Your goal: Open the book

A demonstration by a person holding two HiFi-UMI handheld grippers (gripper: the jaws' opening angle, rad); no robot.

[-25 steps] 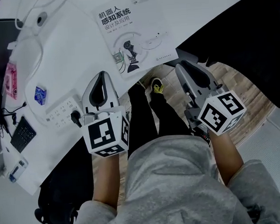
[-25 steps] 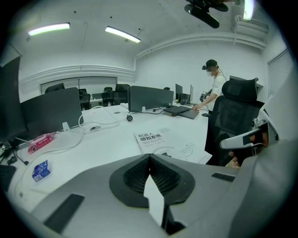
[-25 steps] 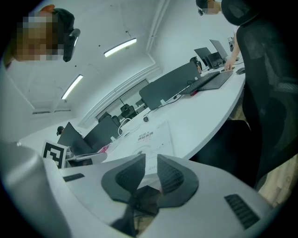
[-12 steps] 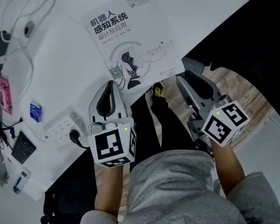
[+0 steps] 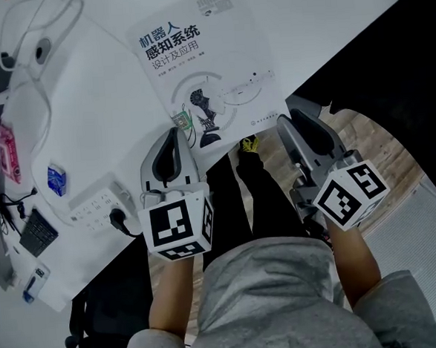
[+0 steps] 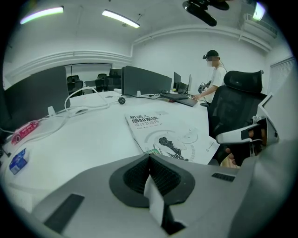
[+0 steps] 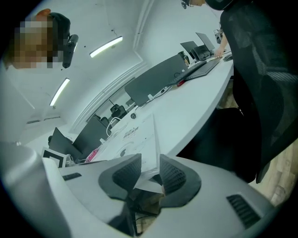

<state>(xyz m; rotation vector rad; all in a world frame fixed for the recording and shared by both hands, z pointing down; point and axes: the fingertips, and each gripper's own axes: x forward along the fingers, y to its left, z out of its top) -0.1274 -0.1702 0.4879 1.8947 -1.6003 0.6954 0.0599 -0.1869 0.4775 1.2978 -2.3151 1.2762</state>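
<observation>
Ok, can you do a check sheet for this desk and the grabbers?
Surface: white table, bare near the book.
Job's things: white paperback book, closed, flat, near the table's edge.
Clutter: white power strip, pink packet, small blue packet at the left.
Grippers: left gripper shut, nothing held; right gripper open, jaws have just been opening, book's corner lines up with the gap, not pinched.
Cables: white cable looped on the table; black plug in the strip.
Surroundings: black office chair, a person at a far desk.
</observation>
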